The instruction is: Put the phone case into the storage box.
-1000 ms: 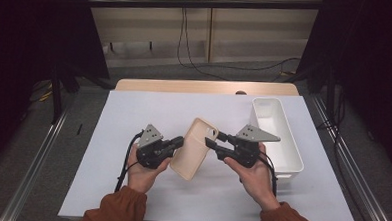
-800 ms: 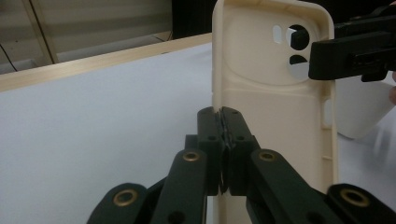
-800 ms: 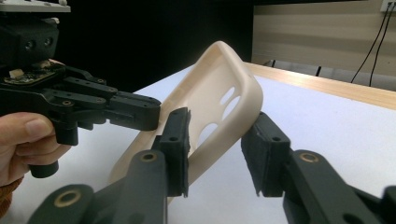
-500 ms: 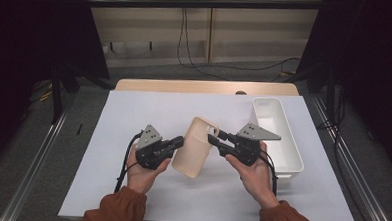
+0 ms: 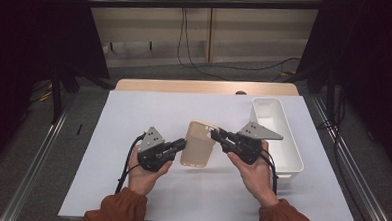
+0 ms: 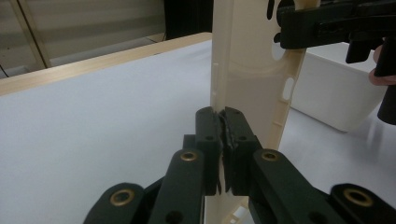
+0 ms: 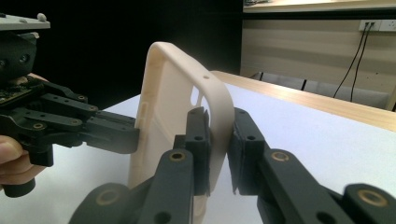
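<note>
- A person's left hand (image 5: 143,174), in a rust-orange sleeve (image 5: 114,209), comes in from the bottom of the high view and holds the left gripper (image 5: 178,145) over the white table cover (image 5: 134,113), with its black cable (image 5: 125,165) looping down beside the wrist.
- The left gripper's jaws point right and are closed on the left long edge of the phone case (image 5: 198,143); in the left gripper view the two pads pinch the thin side wall of the case (image 6: 243,70) with no gap showing between them.
- The phone case is a cream, flexible shell held up off the table between the two grippers, near the middle of the cover. In the high view its long axis runs away from the person and the camera cut-out sits at the far right corner.
- In the right gripper view the case (image 7: 173,107) stands upright with its hollow side towards the left gripper (image 7: 133,135), which grips the far edge.
- The right gripper (image 5: 219,135) reaches in from the right, its jaws clamped on the case's upper right corner by the cut-out; in its own view the pads sit either side of the curved rim.
- The right hand (image 5: 253,175) holds that gripper, which carries a grey three-cornered plate (image 5: 259,131) on top.
- A white rectangular bin (image 5: 288,144) sits on the right part of the cover, just beside the right gripper.
- A wooden table edge (image 5: 205,87) shows beyond the cover.
</note>
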Action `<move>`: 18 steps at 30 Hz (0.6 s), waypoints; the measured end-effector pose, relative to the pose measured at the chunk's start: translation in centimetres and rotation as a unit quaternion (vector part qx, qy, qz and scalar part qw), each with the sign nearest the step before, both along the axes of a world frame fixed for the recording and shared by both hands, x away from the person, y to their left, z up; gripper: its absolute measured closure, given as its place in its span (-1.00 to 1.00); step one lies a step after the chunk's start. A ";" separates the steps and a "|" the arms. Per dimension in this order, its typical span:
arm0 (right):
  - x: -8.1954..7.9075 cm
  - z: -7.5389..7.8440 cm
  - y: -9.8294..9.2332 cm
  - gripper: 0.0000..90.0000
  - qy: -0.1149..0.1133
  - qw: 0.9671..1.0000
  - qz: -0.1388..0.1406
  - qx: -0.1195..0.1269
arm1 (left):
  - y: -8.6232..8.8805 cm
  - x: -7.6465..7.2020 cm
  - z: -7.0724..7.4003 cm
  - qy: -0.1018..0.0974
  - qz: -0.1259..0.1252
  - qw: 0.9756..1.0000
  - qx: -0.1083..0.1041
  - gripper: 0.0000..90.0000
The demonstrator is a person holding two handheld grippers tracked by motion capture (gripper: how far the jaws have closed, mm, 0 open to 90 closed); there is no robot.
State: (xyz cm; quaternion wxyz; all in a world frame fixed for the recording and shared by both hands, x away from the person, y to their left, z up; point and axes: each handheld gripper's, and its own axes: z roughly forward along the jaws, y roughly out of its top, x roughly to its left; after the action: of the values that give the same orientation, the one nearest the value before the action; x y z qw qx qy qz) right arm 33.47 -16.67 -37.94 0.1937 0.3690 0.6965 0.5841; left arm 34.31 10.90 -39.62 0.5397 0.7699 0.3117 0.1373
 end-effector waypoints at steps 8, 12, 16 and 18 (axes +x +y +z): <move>-0.1 0.4 0.4 0.81 -0.013 1.000 0.013 -0.008 | 0.3 0.5 -0.4 0.013 -0.001 1.000 -0.007 0.89; 0.0 0.6 0.6 0.82 -0.014 1.000 0.019 -0.010 | 0.4 1.0 -0.6 0.023 -0.005 1.000 -0.012 0.86; 0.0 0.6 0.7 0.82 -0.016 1.000 0.022 -0.008 | 0.5 1.1 -0.7 0.028 -0.002 0.999 -0.015 0.69; 0.0 0.6 0.7 0.82 -0.016 1.000 0.021 -0.008 | 0.5 1.1 -0.6 0.030 -0.003 0.999 -0.015 0.63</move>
State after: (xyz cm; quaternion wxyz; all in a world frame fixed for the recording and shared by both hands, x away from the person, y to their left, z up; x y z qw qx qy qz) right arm 33.46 -15.95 -37.30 0.1955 0.3430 0.7054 0.5886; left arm 35.44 11.41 -40.25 0.5419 0.7666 0.3271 0.1083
